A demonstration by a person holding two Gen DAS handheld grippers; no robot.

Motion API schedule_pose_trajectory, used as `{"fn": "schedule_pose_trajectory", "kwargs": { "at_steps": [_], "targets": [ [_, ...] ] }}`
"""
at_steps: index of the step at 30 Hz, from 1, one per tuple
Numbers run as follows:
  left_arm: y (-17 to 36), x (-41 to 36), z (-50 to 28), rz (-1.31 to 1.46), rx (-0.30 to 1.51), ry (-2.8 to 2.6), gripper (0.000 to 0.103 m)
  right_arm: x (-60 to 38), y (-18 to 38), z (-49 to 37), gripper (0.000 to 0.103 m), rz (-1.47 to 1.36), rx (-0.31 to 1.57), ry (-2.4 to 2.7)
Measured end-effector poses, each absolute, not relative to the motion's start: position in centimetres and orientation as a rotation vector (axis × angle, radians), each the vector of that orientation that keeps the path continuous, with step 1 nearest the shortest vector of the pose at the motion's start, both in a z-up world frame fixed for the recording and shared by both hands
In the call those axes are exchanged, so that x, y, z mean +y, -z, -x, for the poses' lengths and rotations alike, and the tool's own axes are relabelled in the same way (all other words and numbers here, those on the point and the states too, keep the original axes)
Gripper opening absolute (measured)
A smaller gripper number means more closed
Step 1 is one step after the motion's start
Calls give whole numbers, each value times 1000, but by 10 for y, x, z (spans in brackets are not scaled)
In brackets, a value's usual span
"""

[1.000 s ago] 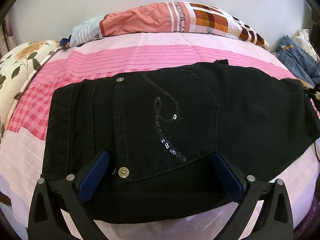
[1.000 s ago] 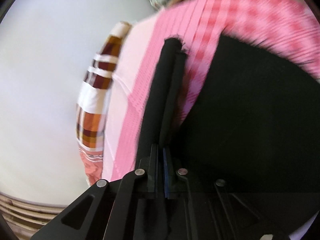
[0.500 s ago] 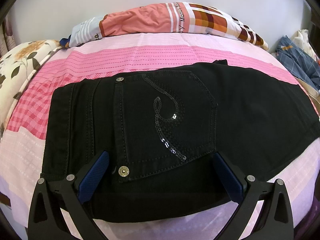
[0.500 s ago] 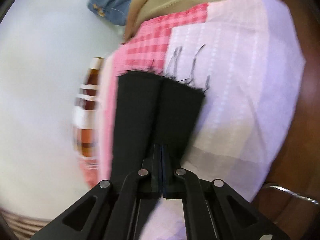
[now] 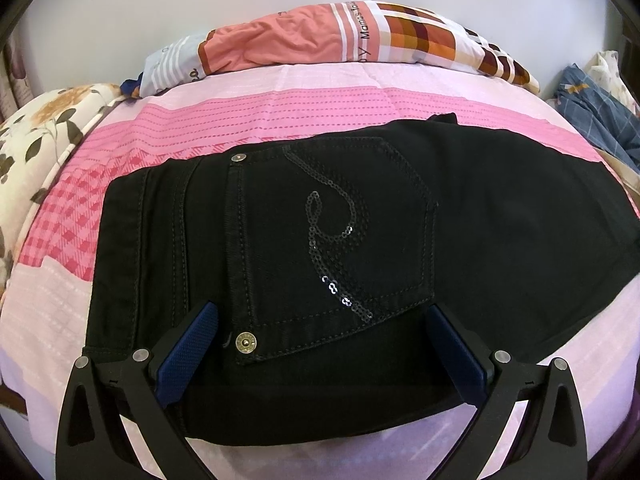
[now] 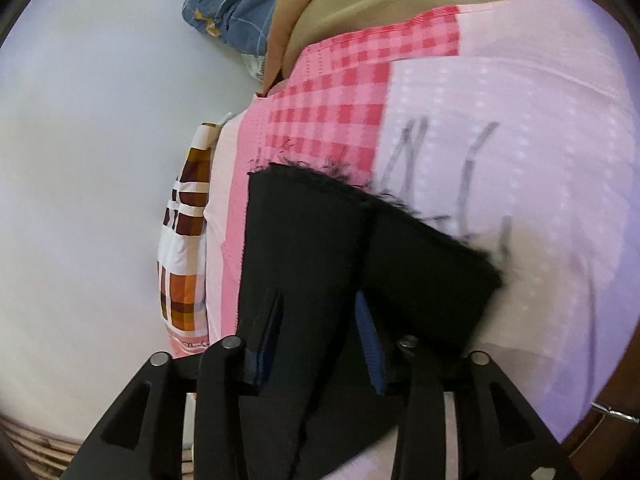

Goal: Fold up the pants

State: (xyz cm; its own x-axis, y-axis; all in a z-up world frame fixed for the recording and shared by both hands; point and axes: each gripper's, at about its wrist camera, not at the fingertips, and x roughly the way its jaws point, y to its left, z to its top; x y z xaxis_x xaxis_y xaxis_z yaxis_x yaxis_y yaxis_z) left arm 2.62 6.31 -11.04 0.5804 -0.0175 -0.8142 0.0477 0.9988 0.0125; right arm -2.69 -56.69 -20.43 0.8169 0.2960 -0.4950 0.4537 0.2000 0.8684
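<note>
Black jeans lie flat on the pink bed, folded lengthwise, a back pocket with a sequin swirl facing up and the waistband at the left. My left gripper is open, its blue pads straddling the near edge of the seat, holding nothing. In the right wrist view the frayed leg cuffs lie on the bedspread. My right gripper stands open with the cuff cloth between its parted fingers, no longer pinched.
A patchwork pillow lies at the head of the bed by the white wall. A floral quilt is at the left, blue plaid clothes at the right. A wooden bed edge shows past the bedspread.
My right gripper carried the cuffs out along the bed, laid them down and opened. The trouser leg now lies straighter. My left gripper has not moved.
</note>
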Motion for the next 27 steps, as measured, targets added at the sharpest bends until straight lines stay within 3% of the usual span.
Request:
{"fn": "schedule_pose_trajectory", "kwargs": {
  "at_steps": [4,7,8,17,27],
  "targets": [
    [111,64,-27,-41,954,39,103,-553,196,7,39,-1342,688,100],
    [112,63,-27,-41,954,39,103,-548,198,-7,7,-1302,731,108],
    [112,63,-27,-41,955,39,103,-547,202,-10,6,-1288,761,120],
    [110,66,-26,-26,954,54,103,-547,171,35,5,-1246,713,75],
    [108,68,-25,-12,957,81,103,-558,209,56,2,-1315,743,125]
  ]
}}
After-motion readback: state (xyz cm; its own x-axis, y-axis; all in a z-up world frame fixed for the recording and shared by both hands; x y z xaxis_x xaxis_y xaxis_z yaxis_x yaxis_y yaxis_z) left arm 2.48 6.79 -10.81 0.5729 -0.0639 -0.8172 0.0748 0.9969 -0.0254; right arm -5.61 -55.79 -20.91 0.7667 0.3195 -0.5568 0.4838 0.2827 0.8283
